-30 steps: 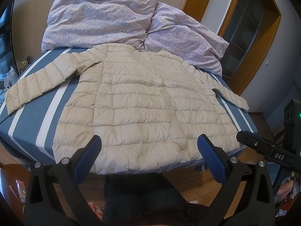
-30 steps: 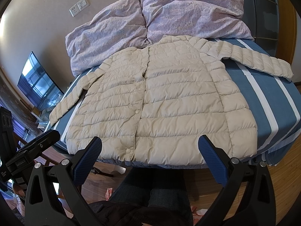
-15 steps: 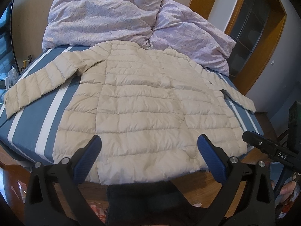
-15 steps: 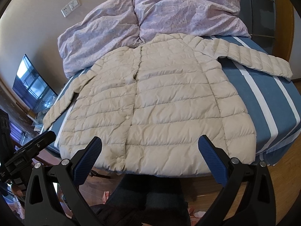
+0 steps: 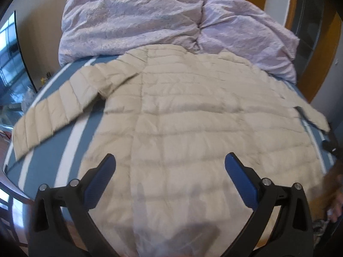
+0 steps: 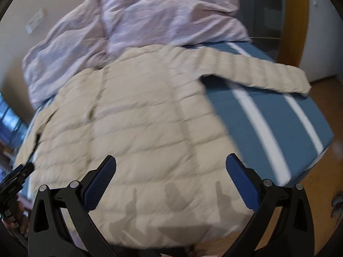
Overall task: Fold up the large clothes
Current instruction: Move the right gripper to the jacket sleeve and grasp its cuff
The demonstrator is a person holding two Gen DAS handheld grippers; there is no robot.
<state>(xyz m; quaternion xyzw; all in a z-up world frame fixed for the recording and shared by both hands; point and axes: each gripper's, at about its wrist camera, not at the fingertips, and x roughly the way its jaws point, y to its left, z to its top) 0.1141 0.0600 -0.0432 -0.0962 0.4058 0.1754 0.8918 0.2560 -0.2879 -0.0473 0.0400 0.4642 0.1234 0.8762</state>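
Both grippers have advanced over the jacket (image 5: 193,128) hem (frames blurred). Left gripper (image 5: 170,165) and right gripper (image 6: 170,165): fingers spread wide, holding nothing; sleeves at 9 and 2 o'clock.

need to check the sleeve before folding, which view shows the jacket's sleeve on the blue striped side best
The right wrist view: that sleeve lies stretched full length across the striped sheet, cuff included. The left wrist view shows it only as a foreshortened strip at the bed's far edge.

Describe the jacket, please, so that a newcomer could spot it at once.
On the blue striped bed, below the lilac duvet, lies the jacket. It is beige and quilted, spread flat with both sleeves out, unlike the crumpled duvet.
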